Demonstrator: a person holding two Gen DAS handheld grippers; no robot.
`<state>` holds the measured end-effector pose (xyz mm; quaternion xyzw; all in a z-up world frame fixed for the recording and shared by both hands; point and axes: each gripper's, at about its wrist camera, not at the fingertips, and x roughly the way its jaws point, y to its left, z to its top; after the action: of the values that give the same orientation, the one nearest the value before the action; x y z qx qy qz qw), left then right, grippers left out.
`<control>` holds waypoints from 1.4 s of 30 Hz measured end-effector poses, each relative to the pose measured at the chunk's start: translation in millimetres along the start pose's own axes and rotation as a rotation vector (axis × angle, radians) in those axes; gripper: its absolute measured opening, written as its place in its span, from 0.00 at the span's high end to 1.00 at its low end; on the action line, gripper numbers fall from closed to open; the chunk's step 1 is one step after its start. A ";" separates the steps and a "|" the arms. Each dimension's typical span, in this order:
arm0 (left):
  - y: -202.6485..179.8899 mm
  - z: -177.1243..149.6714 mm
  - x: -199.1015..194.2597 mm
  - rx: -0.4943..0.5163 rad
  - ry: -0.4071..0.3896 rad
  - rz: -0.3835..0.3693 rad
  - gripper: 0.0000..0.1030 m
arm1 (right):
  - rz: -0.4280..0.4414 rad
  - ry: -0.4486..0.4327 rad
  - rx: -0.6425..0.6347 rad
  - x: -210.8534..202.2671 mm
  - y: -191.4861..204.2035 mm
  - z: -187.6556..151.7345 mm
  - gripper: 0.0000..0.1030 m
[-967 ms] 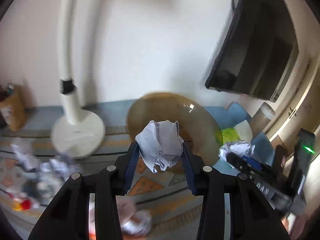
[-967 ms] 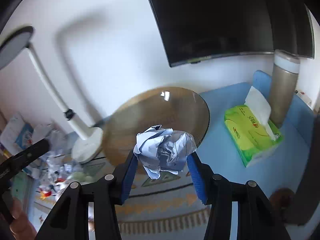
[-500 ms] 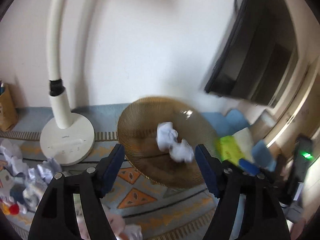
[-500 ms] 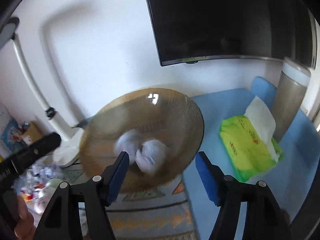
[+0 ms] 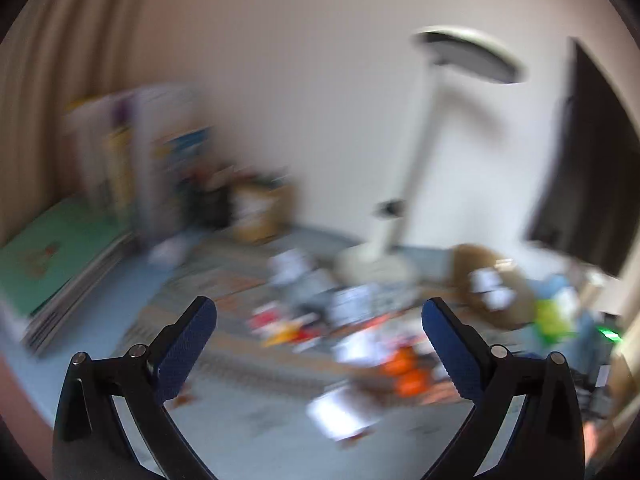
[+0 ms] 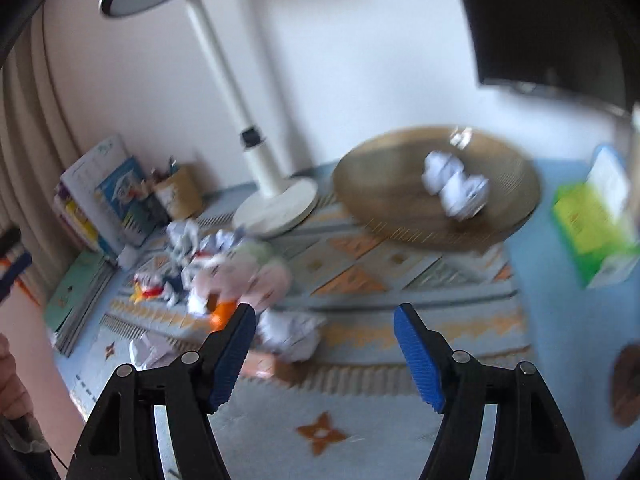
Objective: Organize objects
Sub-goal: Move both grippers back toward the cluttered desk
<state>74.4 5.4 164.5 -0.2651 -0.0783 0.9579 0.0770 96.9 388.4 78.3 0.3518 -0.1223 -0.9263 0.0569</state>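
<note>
Two crumpled paper balls (image 6: 456,186) lie in the round brown bowl (image 6: 384,168) at the right; both show blurred in the left wrist view (image 5: 490,286). A heap of crumpled paper and small colourful items (image 6: 224,264) lies on the patterned mat, blurred in the left wrist view (image 5: 344,320). One paper ball (image 6: 290,334) lies just beyond my right gripper (image 6: 324,338), which is open and empty above the mat. My left gripper (image 5: 320,328) is open and empty, back from the heap.
A white desk lamp (image 6: 276,204) stands behind the heap. Books (image 6: 100,196) and a cardboard pen holder (image 6: 178,192) stand at the left wall. A green tissue box (image 6: 592,224) sits right of the bowl. A dark monitor (image 6: 552,20) hangs at the right.
Both grippers opened and dropped their paper balls into the bowl, then pulled back and swung left toward the heap. Both views are now motion-blurred.
</note>
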 end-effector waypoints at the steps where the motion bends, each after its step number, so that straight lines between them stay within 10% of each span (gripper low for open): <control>1: 17.7 -12.5 7.8 -0.019 0.018 0.046 0.01 | -0.002 -0.016 -0.004 3.1 -0.6 -6.9 0.32; 3: 43.1 -36.3 33.3 -0.048 0.078 0.097 0.01 | -0.045 -0.125 0.005 4.9 10.2 -23.9 0.31; 13: 56.3 -78.5 110.6 -0.095 0.126 0.166 0.01 | -0.091 -0.015 0.128 33.8 -14.2 -24.7 0.20; 42: 84.9 -80.1 101.0 -0.223 0.083 0.071 0.01 | -0.057 -0.044 0.124 31.8 -28.3 -21.3 0.10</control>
<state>21.4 -49.6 30.4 -0.3141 -0.1716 0.9336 0.0165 86.8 405.6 35.1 0.3375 -0.1706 -0.9257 0.0057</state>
